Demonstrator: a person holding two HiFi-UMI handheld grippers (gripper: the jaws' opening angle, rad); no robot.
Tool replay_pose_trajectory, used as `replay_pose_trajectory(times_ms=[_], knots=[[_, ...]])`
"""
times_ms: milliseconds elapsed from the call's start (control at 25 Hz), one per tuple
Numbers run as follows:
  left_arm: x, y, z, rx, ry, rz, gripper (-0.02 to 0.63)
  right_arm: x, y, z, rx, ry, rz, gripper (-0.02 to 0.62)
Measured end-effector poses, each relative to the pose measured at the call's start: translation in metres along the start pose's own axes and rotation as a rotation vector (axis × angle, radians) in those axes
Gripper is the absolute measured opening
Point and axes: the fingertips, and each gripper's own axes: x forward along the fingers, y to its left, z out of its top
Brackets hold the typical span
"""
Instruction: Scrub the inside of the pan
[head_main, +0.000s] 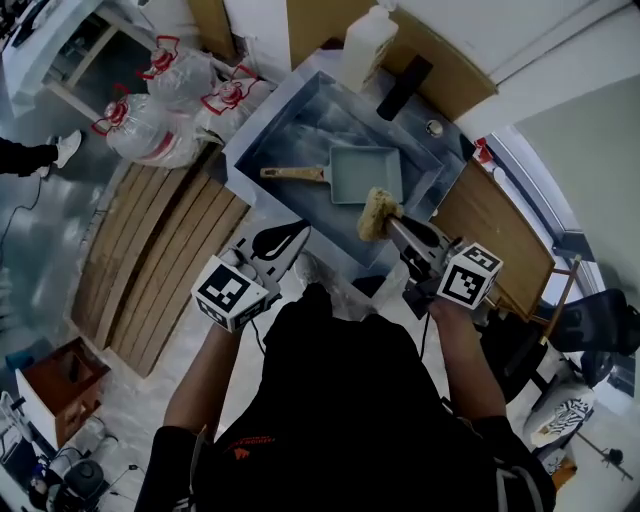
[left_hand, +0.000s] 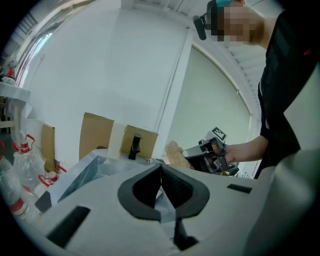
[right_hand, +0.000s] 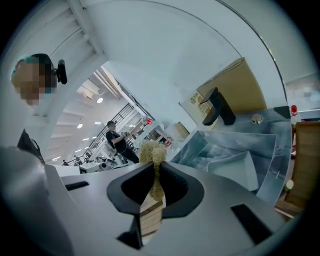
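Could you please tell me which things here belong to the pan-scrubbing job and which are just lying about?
For the job:
- pan, lying in the sink
- tan scrubber, clamped in the right gripper jaws
- left gripper, jaws shut and empty

Lying about:
- white jug
- bagged plastic bottles
- wooden slats

The right tongs (head_main: 393, 222) grip a scrubber (head_main: 376, 213) beside the pan (head_main: 368, 175) (wooden-handled).
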Motion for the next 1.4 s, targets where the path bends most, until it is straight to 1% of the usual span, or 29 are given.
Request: replay_pose_trajectory(times_ms=[360, 600, 760, 1080, 1280, 1400], knots=[[0.017, 0.059, 0.008, 0.05, 0.046, -0.038, 0.018, 0.045, -0.021, 0.015, 0.002, 0.018, -0.051, 0.04], [0.041, 0.08, 0.0, 0.059, 0.093, -0.041, 0.018, 0.061, -0.048, 0.024, -0.001, 0.039, -0.054, 0.04], [0.064, 0.091, -0.009, 0.077, 0.137, -0.037, 0.018, 0.07, -0.072, 0.031, -0.015, 0.071, -0.052, 0.04], [0.11, 0.112, -0.038, 0.218, 0.279, -0.05, 0.019, 0.085, -0.121, 0.027, -0.068, 0.196, -0.066, 0.04], [0.132, 0.124, -0.067, 0.306, 0.41, -0.103, 0.02, 0.097, -0.14, 0.02, -0.097, 0.255, -0.062, 0.04], [0.137, 0.128, -0.087, 0.328, 0.489, -0.121, 0.02, 0.101, -0.147, 0.017, -0.102, 0.273, -0.062, 0.04]])
